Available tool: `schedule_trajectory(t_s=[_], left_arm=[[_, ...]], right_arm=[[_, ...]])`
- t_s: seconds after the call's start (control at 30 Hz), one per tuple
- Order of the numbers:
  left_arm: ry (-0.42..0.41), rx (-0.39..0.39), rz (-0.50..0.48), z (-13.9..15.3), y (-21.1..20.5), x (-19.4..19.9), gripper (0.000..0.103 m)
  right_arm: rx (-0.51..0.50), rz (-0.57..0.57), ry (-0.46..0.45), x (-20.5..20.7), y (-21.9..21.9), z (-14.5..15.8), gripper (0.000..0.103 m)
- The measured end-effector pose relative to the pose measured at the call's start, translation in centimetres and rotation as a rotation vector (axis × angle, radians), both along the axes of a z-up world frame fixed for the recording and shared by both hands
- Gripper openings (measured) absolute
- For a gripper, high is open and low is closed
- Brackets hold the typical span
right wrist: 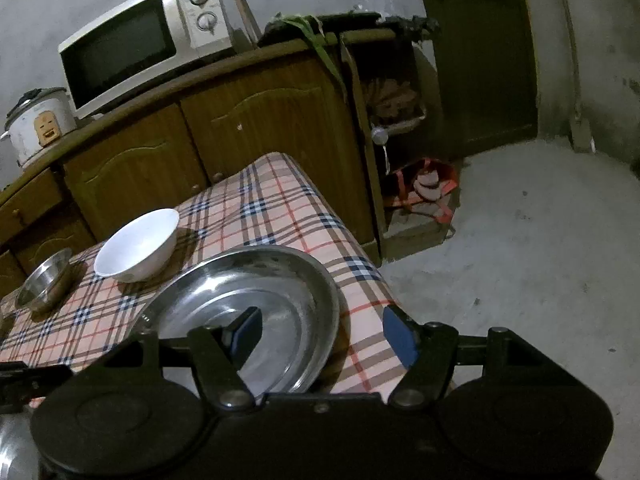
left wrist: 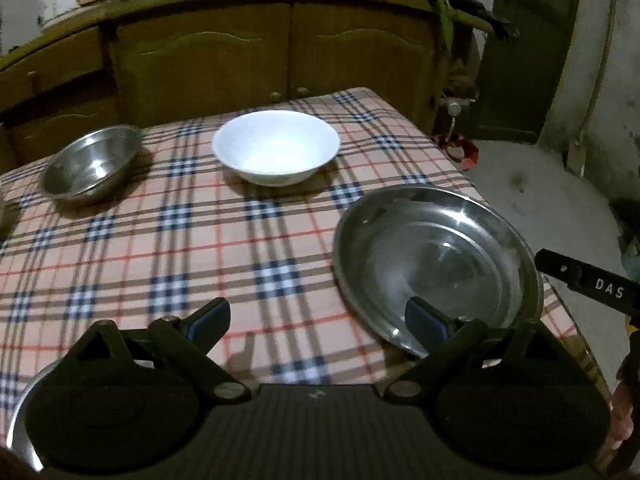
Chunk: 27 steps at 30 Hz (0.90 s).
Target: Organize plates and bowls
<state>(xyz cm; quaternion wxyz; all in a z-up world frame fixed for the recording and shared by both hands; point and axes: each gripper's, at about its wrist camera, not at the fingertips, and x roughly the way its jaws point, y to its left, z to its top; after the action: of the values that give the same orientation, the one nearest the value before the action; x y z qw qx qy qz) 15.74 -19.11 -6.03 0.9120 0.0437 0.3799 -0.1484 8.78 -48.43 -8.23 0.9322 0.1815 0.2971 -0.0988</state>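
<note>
A wide steel plate (left wrist: pixel 436 260) lies at the right side of the plaid-covered table (left wrist: pixel 200 248). A white bowl (left wrist: pixel 276 146) stands toward the far edge, and a small steel bowl (left wrist: pixel 90 162) sits at the far left. My left gripper (left wrist: pixel 316 320) is open above the cloth, its right finger (left wrist: pixel 424 322) over the plate's near rim. In the right wrist view my right gripper (right wrist: pixel 326 330) is open over the steel plate (right wrist: pixel 256 300)'s right edge, one finger above the plate, the other past its rim. The white bowl (right wrist: pixel 138 244) and steel bowl (right wrist: pixel 46 280) lie beyond. Nothing is held.
A wooden cabinet (right wrist: pixel 240 128) stands behind the table with a microwave (right wrist: pixel 140 36) and a rice cooker (right wrist: pixel 36 124) on top. Another steel rim (left wrist: pixel 18 420) shows at the lower left. A red bag (right wrist: pixel 428 188) lies on the concrete floor by a dark door (right wrist: pixel 484 52).
</note>
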Motion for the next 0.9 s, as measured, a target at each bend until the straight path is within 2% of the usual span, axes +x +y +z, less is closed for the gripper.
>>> schedule_trajectory(t_s=[0.4, 0.53, 0.63, 0.73, 0.77, 0.83, 0.87, 0.9], left_arm=[[0.04, 0.05, -0.004, -2.6, -3.5, 3.5, 0.097], [0.039, 0.055, -0.005, -3.2, -4.1, 4.2, 0.093], [0.052, 0.053, -0.014, -3.8, -4.6, 4.7, 0.084], [0.07, 0.05, -0.023, -4.3, -5.1, 5.2, 0.067], [0.08, 0.044, -0.024, -4.5, -5.1, 5.3, 0.054], [0.067, 0.04, -0.022, -4.6, -5.2, 5.3, 0.045], [0.062, 0.042, -0.022, -4.6, -5.2, 5.3, 0.036], [0.064, 0.036, -0.025, -4.5, -5.1, 5.3, 0.035]], right_arm=[[0.08, 0.011, 0.047, 2.8, -1.9, -1.8, 0.079], [0.097, 0.0, 0.063, 3.4, -2.2, -2.4, 0.078], [0.133, 0.0, 0.08, 3.9, -2.5, -3.0, 0.07], [0.131, -0.003, 0.078, 4.0, -2.5, -3.1, 0.059], [0.133, -0.002, 0.082, 4.0, -2.5, -3.1, 0.052], [0.141, 0.004, 0.088, 4.1, -2.4, -3.2, 0.041], [0.152, 0.013, 0.089, 4.2, -2.4, -3.3, 0.025], [0.164, 0.018, 0.088, 4.2, -2.4, -3.3, 0.021]])
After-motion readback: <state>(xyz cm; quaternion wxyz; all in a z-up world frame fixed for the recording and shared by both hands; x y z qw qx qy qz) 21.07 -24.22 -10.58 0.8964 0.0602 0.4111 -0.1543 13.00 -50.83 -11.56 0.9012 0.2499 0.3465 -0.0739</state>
